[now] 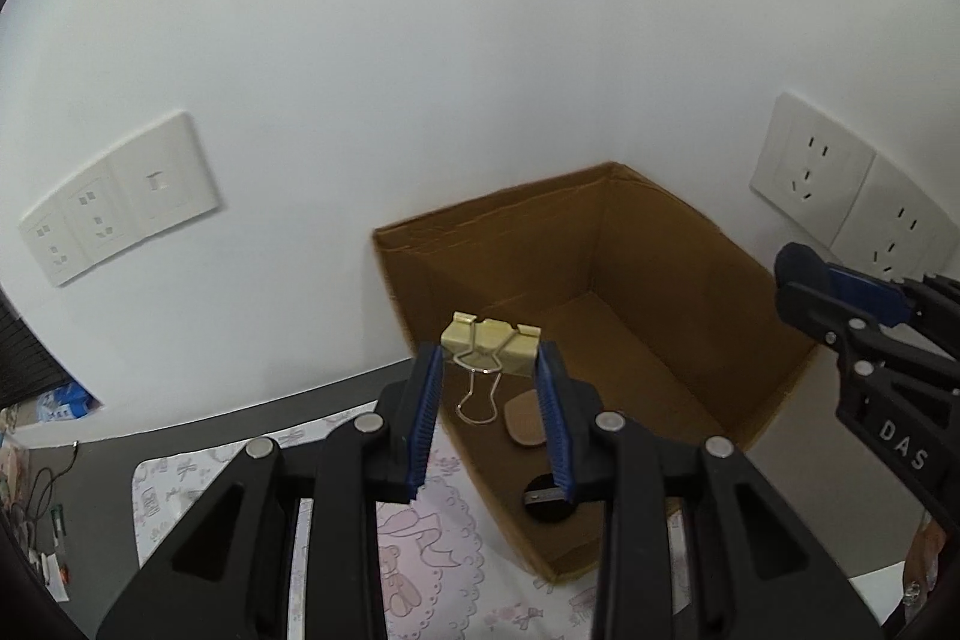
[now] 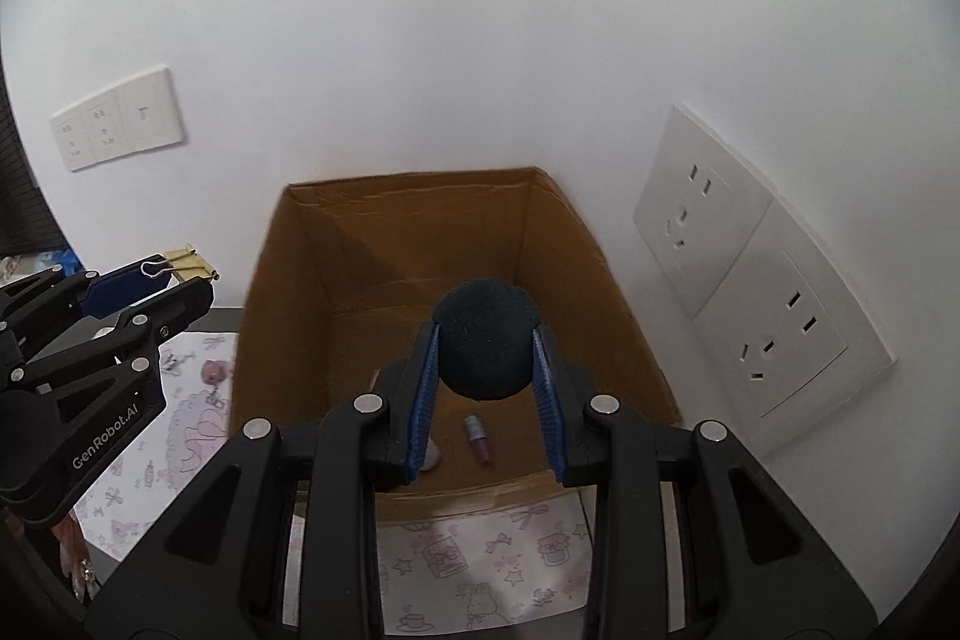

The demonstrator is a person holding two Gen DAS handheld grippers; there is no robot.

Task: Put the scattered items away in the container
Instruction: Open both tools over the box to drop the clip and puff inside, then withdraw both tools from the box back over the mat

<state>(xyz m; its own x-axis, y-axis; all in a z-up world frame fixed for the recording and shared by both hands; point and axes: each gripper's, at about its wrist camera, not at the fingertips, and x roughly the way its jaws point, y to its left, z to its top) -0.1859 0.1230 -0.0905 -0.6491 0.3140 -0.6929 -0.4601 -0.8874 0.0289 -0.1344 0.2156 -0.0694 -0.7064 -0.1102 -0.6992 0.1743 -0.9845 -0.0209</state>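
Above the cardboard box (image 1: 636, 244), left gripper (image 1: 489, 358) pinches yellow binder clip (image 1: 489, 335).

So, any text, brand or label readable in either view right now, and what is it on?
"DAS": on the right tongs, left wrist view; letters run on, cut off.
"GenRobot.AI": on the left tongs, right wrist view.
Small tube in the cardboard box: label too small to read.
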